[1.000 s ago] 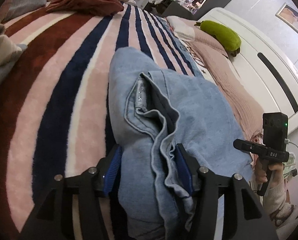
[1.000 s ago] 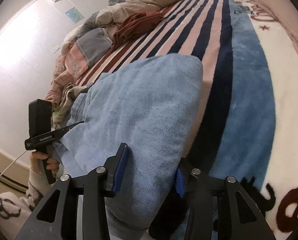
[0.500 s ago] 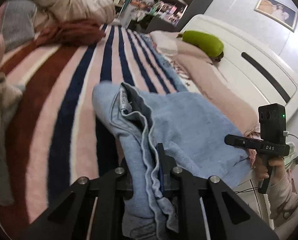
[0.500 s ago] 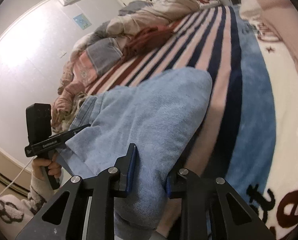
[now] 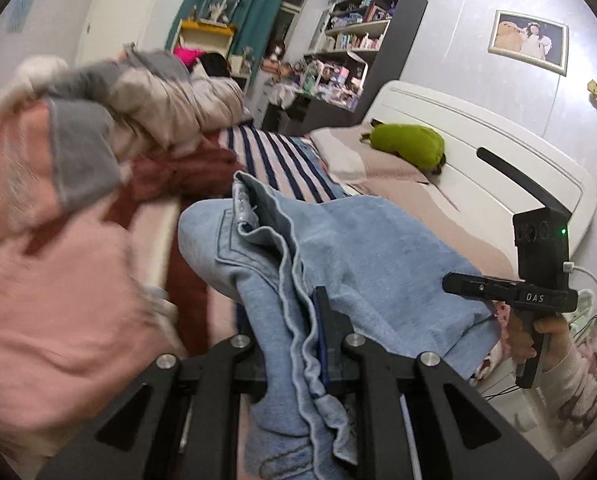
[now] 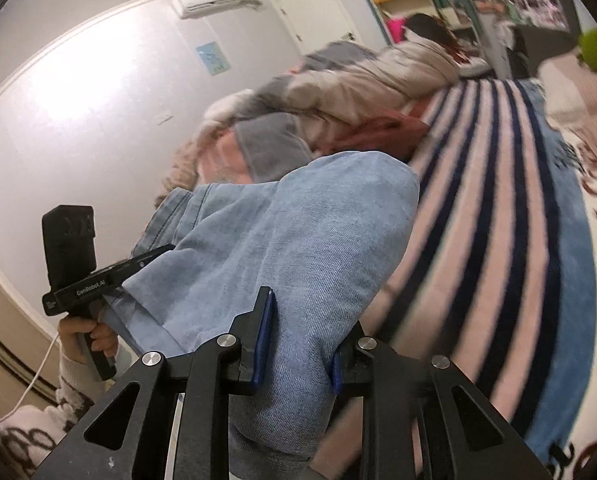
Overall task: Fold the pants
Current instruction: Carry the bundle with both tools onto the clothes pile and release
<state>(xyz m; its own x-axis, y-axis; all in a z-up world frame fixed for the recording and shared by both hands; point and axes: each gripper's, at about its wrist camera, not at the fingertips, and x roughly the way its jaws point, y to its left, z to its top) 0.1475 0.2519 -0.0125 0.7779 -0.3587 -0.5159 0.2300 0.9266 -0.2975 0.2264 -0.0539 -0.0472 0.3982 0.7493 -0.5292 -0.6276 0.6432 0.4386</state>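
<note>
The light blue denim pants (image 5: 350, 256) hang lifted between both grippers above the striped blanket (image 5: 282, 160). My left gripper (image 5: 294, 344) is shut on the waistband end, whose folds bunch between the jaws. My right gripper (image 6: 298, 340) is shut on a thick fold of the pants (image 6: 298, 232) at the other end. Each view shows the other hand-held gripper at the far edge of the cloth: the right gripper in the left wrist view (image 5: 454, 282), the left gripper in the right wrist view (image 6: 166, 250).
A pile of pink, grey and beige clothes (image 5: 58, 184) lies close on the left. A dark red garment (image 5: 178, 176) lies beside it. A green pillow (image 5: 410, 146) sits by the white headboard (image 5: 478, 136). Shelves (image 5: 350, 40) stand at the back.
Both grippers have closed on the pants and lifted them off the blanket. The views have tilted up, so the room and the clothes pile now show.
</note>
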